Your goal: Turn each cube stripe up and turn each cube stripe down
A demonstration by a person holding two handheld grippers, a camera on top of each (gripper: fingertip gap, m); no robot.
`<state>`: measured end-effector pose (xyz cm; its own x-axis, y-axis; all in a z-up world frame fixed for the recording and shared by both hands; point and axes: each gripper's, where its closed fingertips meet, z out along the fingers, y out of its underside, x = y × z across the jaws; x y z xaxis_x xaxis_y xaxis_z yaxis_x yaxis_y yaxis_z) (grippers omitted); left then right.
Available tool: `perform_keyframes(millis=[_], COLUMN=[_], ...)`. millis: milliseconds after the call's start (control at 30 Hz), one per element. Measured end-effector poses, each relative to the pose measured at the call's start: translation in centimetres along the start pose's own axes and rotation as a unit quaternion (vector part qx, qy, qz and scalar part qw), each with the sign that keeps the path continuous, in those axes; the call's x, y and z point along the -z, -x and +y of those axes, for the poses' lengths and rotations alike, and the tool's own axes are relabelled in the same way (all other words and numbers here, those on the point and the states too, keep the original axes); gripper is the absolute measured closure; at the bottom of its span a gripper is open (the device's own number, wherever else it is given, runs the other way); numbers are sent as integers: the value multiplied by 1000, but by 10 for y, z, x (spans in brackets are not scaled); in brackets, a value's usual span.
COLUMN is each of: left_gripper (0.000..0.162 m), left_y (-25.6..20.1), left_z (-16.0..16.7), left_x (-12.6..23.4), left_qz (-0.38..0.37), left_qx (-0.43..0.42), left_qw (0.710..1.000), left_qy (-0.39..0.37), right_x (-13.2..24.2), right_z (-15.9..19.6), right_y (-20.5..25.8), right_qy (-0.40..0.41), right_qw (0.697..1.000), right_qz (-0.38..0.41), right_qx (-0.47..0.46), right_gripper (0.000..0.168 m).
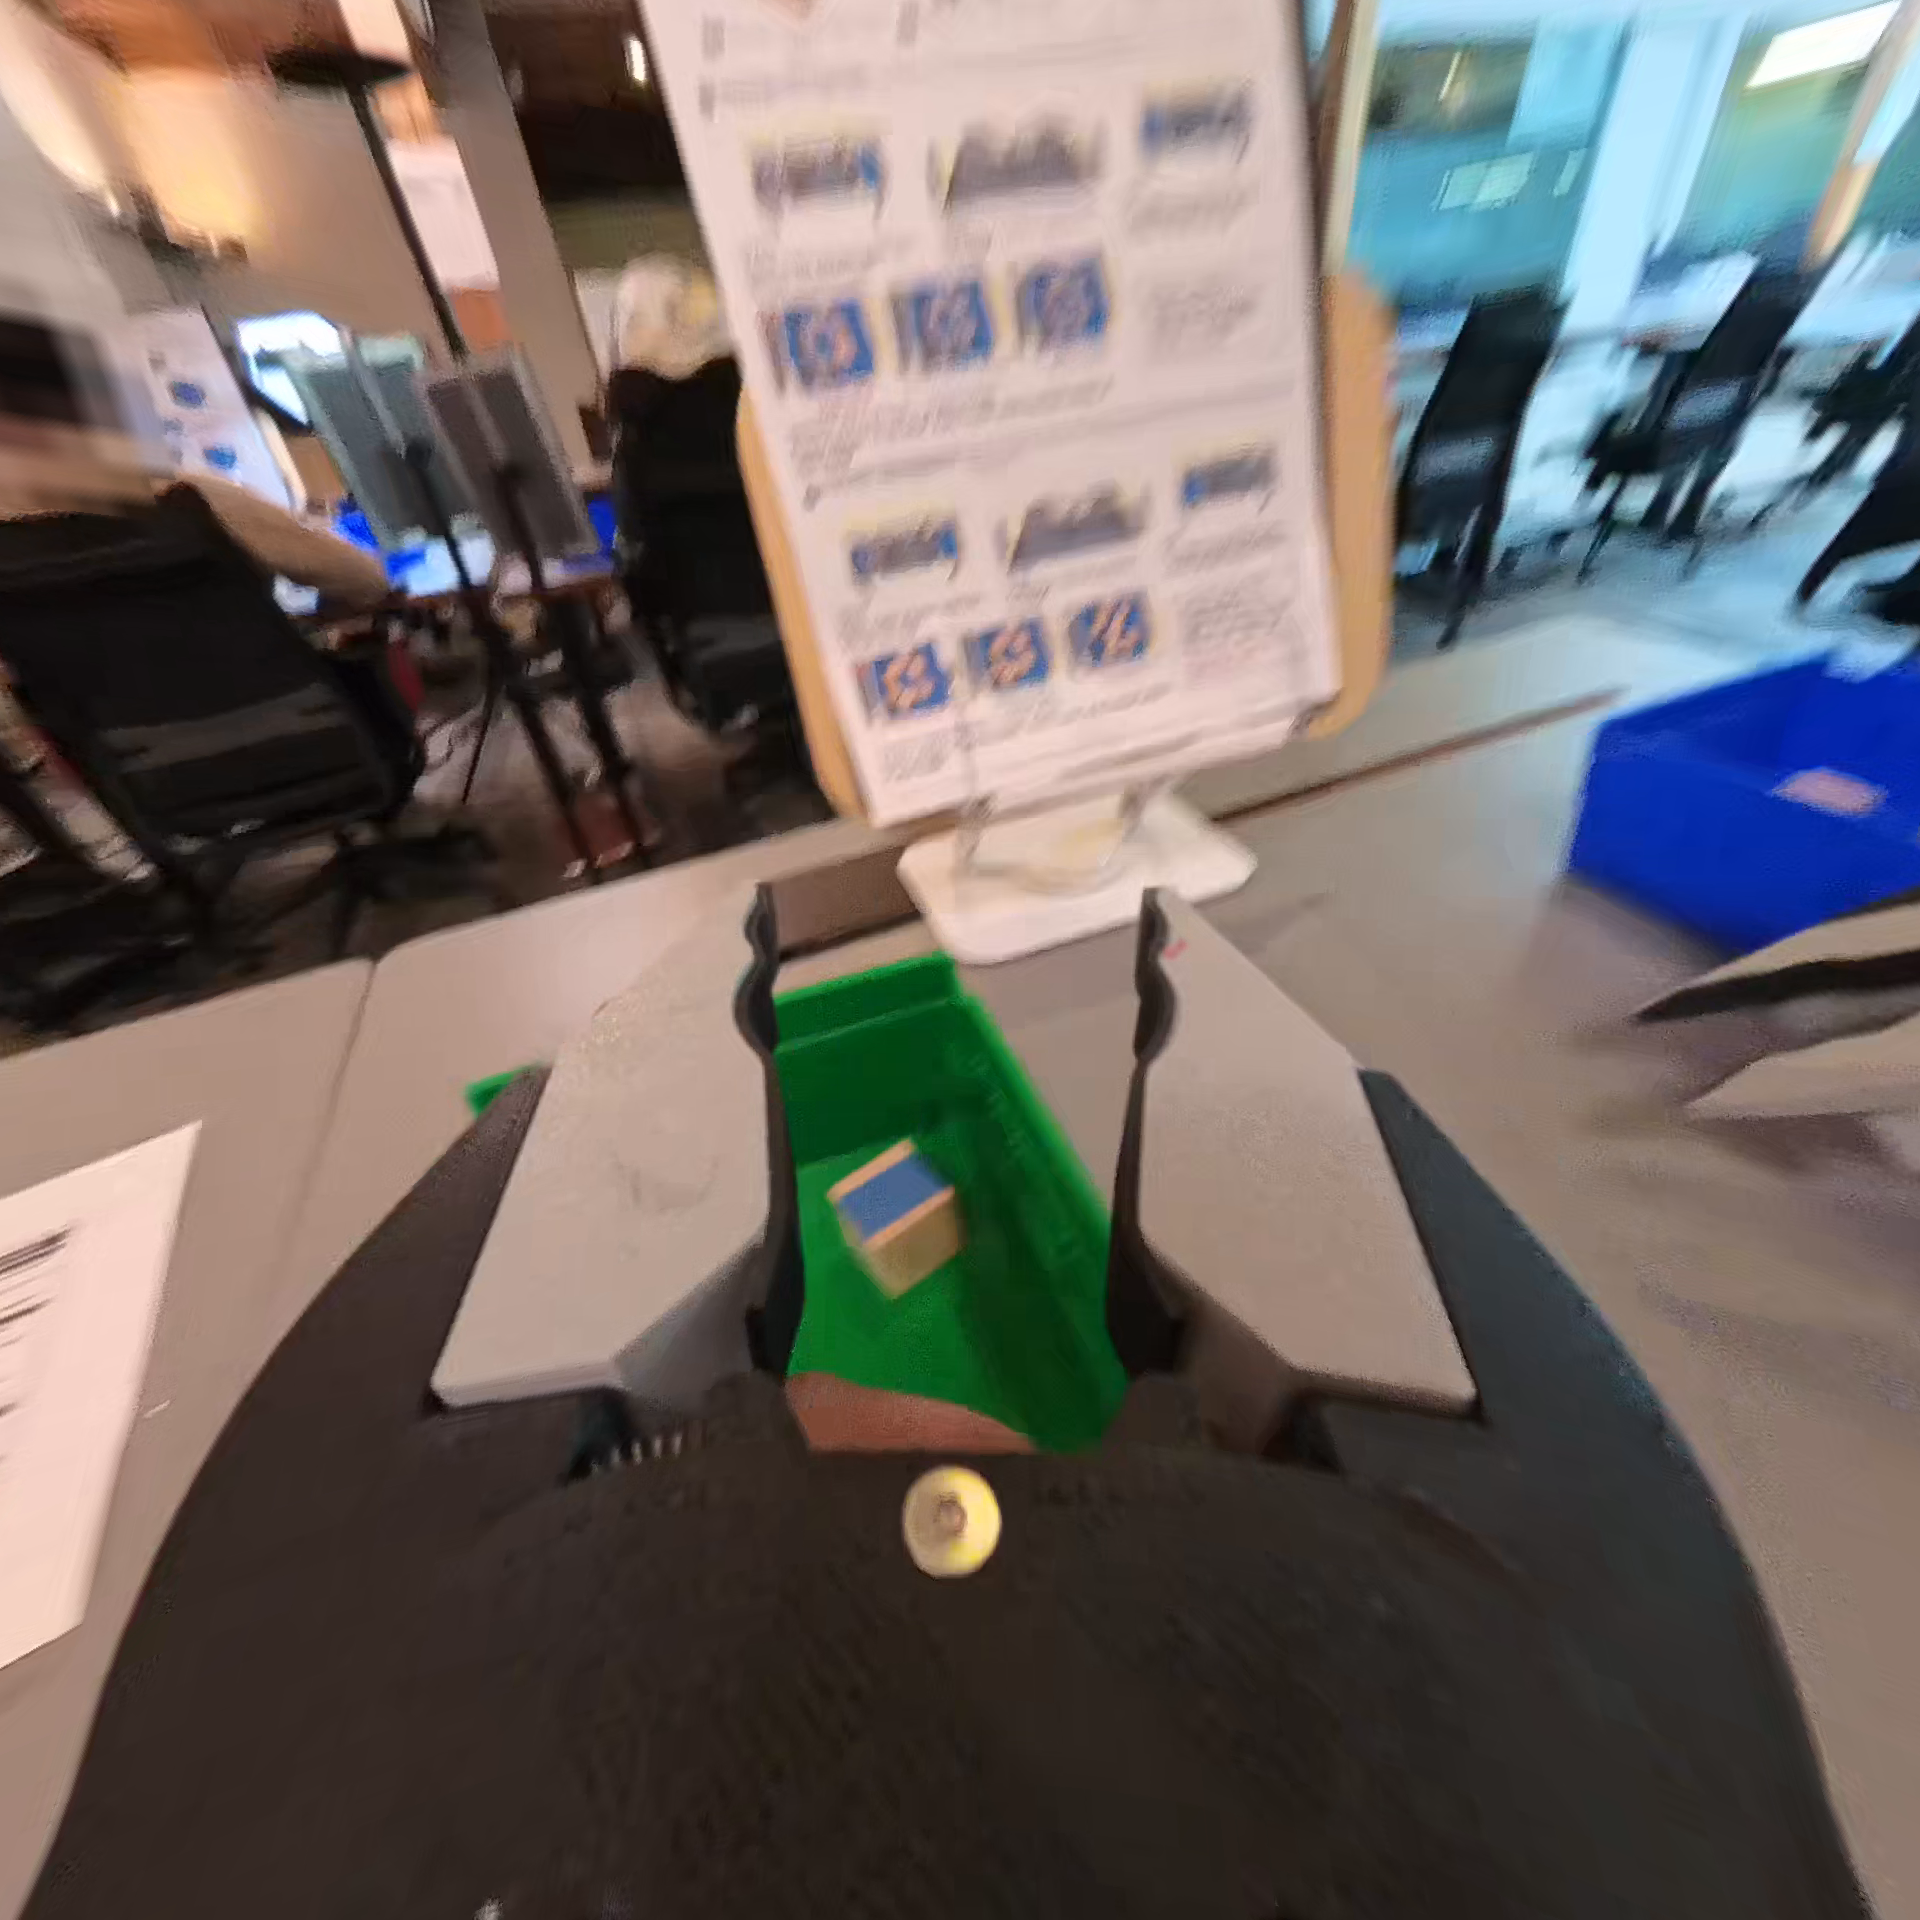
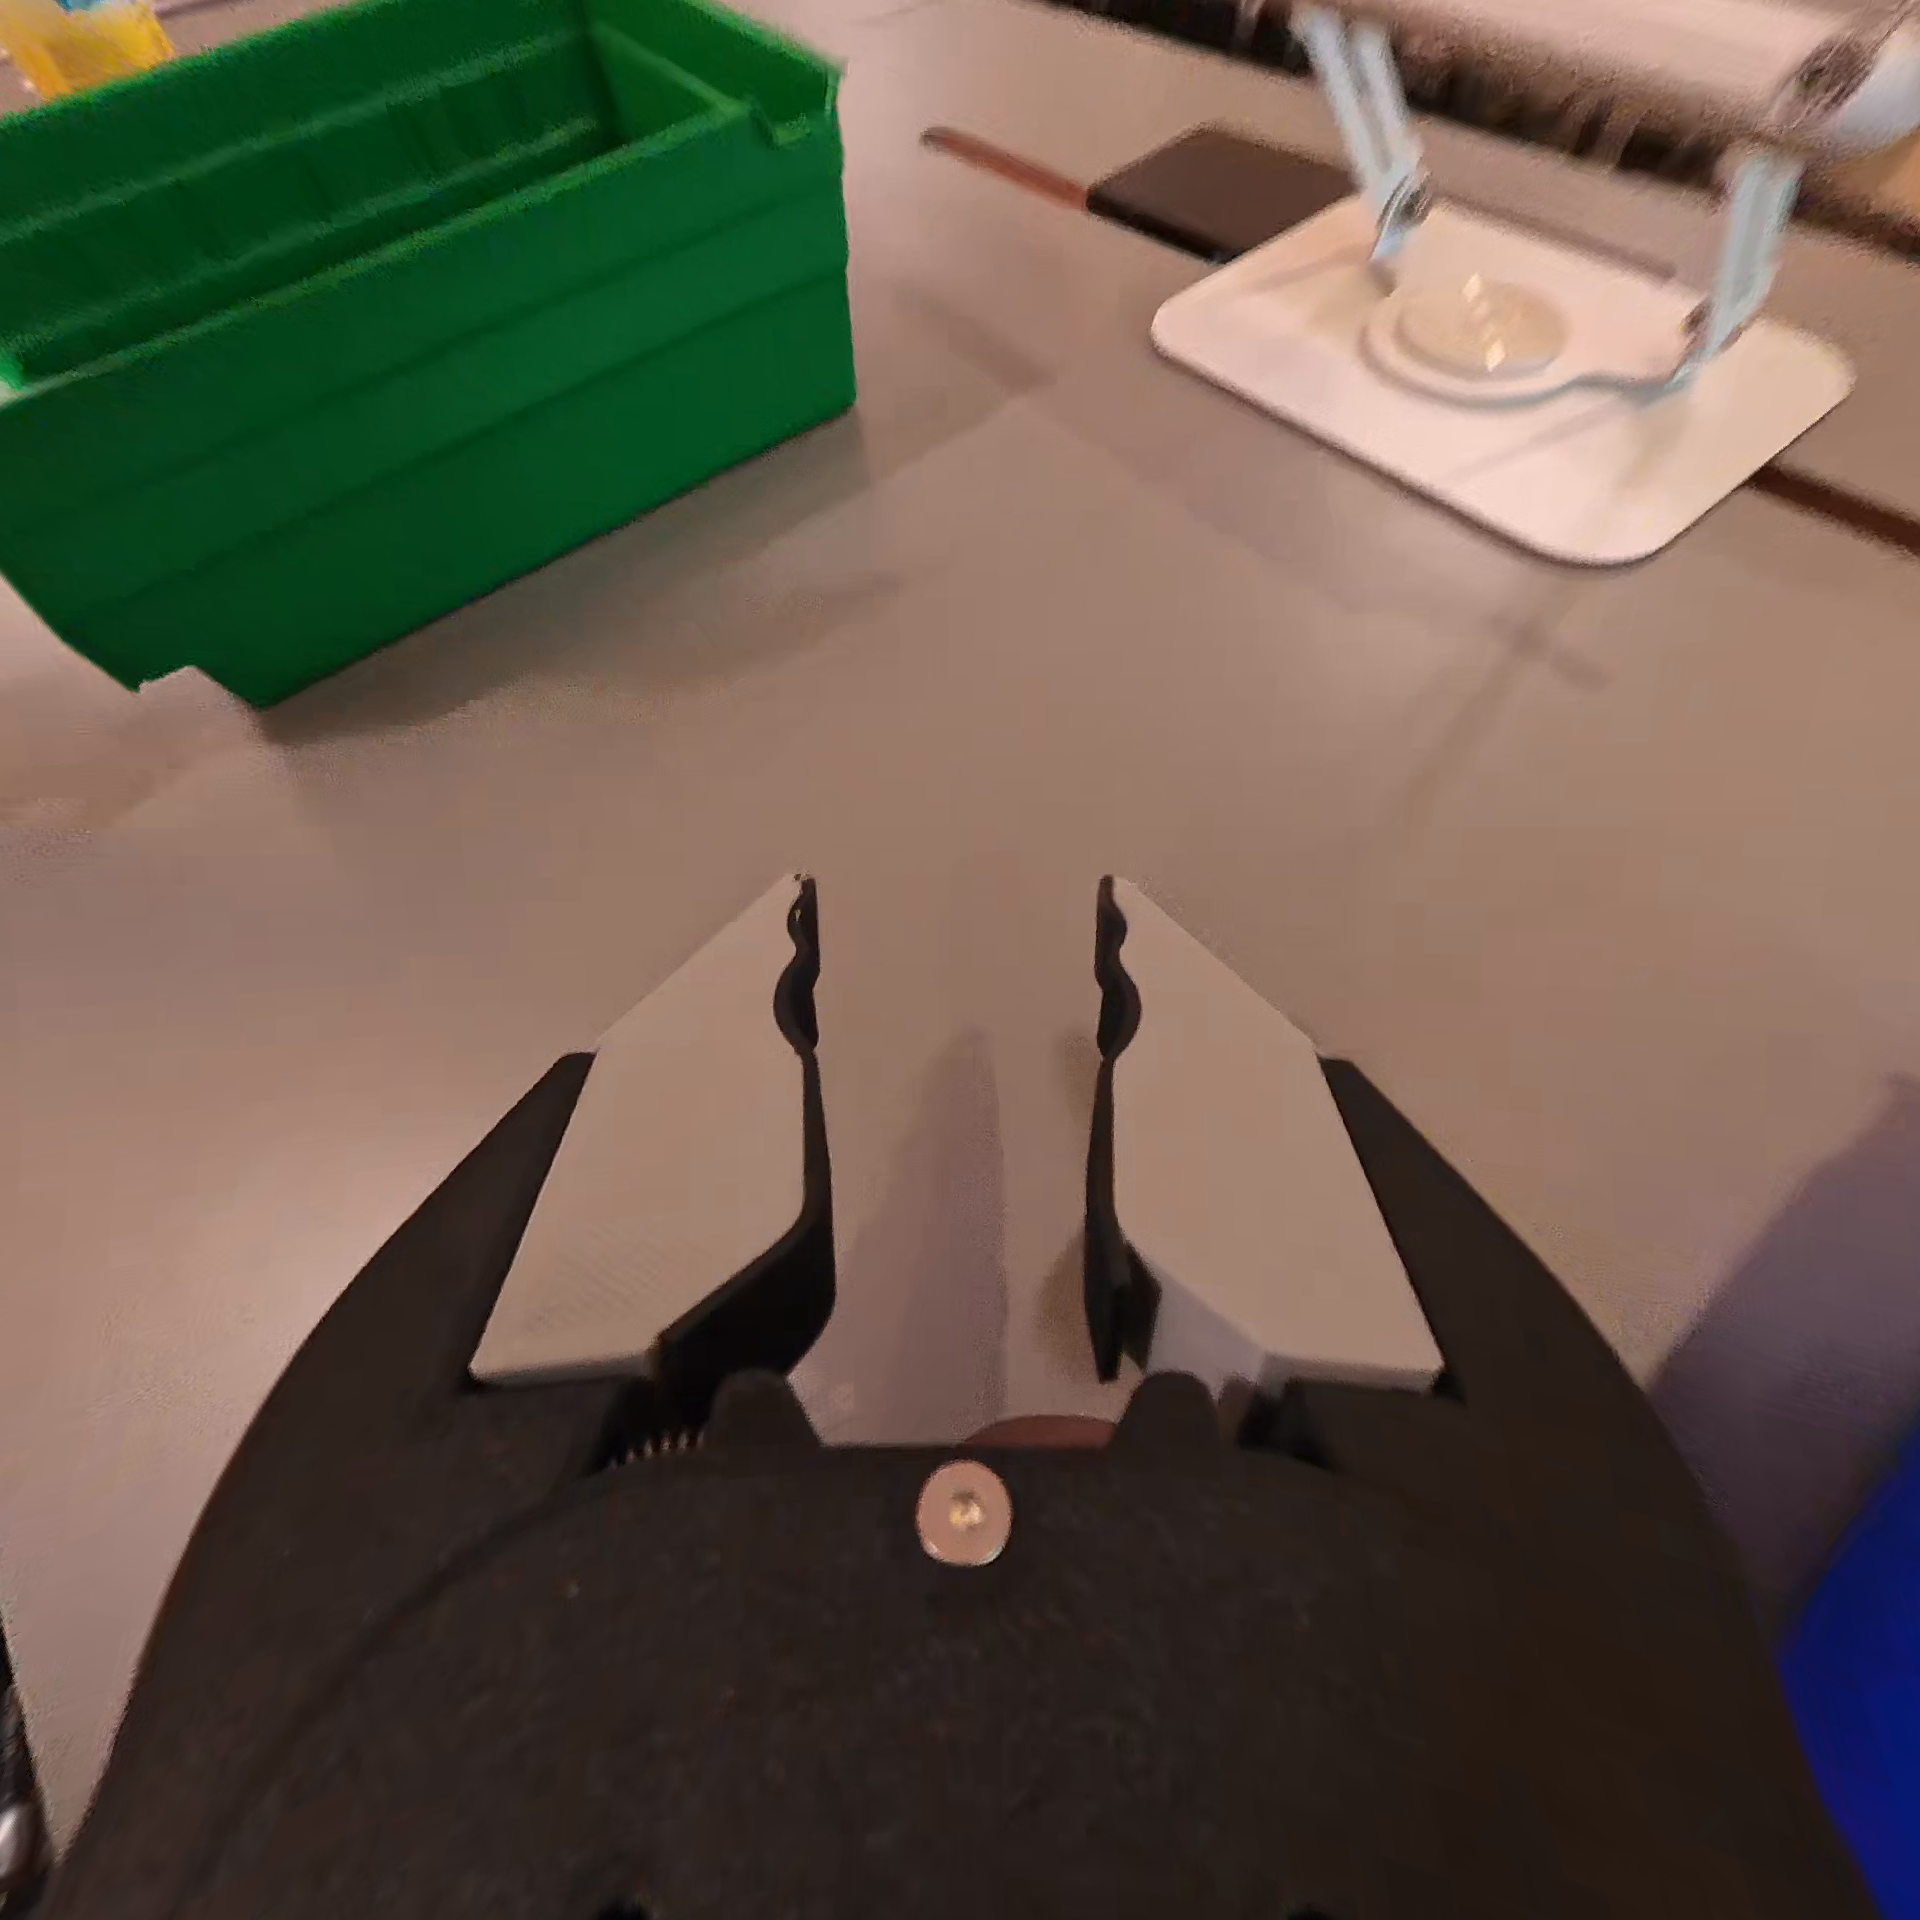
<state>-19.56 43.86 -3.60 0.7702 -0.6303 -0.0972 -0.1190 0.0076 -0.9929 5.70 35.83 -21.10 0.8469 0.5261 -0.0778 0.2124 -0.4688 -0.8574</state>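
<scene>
1. Hovering over the green bin (image 1: 1023, 1122), the left claw (image 1: 951, 935) is seen spread and empty.
2. The cube (image 1: 899, 1210) is found mid-frame, blue face up, on the bin floor.
3. The right claw (image 2: 956, 904) is held spread, empty, over bare table (image 2: 1143, 727).
4. The bin wall could be struck, since the cube lies close beside it.

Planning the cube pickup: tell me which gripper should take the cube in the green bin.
Left. The left gripper hangs open above the green bin, the cube between its fingers' line. The right gripper is open over bare table, beside the bin.
</scene>
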Motion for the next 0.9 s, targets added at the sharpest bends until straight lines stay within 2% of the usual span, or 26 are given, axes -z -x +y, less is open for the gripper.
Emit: perform_keyframes(millis=[67, 133, 167, 233, 300, 367, 567, 667, 800, 900], left_gripper=[98, 96, 103, 110, 107, 104, 105, 115, 118, 118], left_y=[19, 19, 18, 21, 24, 26, 31, 37, 33, 33], left_z=[33, 72, 89, 121, 146, 167, 211, 237, 227, 197], left_x=[-20, -40, -47, -58, -65, -69, -93, -92, -89, -83], left_qz=[18, 87, 123, 179, 224, 261, 287, 291, 309, 304], left_qx=[-20, -42, -71, -154, -225, -262, -306, -313, -298, -327], left_qw=[996, 980, 969, 938, 903, 868, 804, 767, 776, 803], left_qy=[88, 172, 204, 253, 290, 331, 421, 478, 462, 395], right_x=[-5, -5, -4, -3, -2, -2, -7, -9, -8, -4], right_z=[9, 12, 14, 16, 16, 16, 20, 23, 22, 18], right_y=[1, -4, -5, -5, -5, -6, -2, 2, 8, 19], right_qy=[15, 13, 14, 9, 5, 4, 20, 26, 22, 11], right_qw=[1000, 1000, 1000, 999, 999, 999, 999, 999, 998, 996], right_qz=[-14, -9, -11, -20, -28, -27, -26, -31, -51, -84], right_qx=[-9, -10, -14, -27, -39, -40, -24, -20, -27, -29], right_gripper=[117, 117, 117, 117, 116, 116, 116, 116, 116, 116])
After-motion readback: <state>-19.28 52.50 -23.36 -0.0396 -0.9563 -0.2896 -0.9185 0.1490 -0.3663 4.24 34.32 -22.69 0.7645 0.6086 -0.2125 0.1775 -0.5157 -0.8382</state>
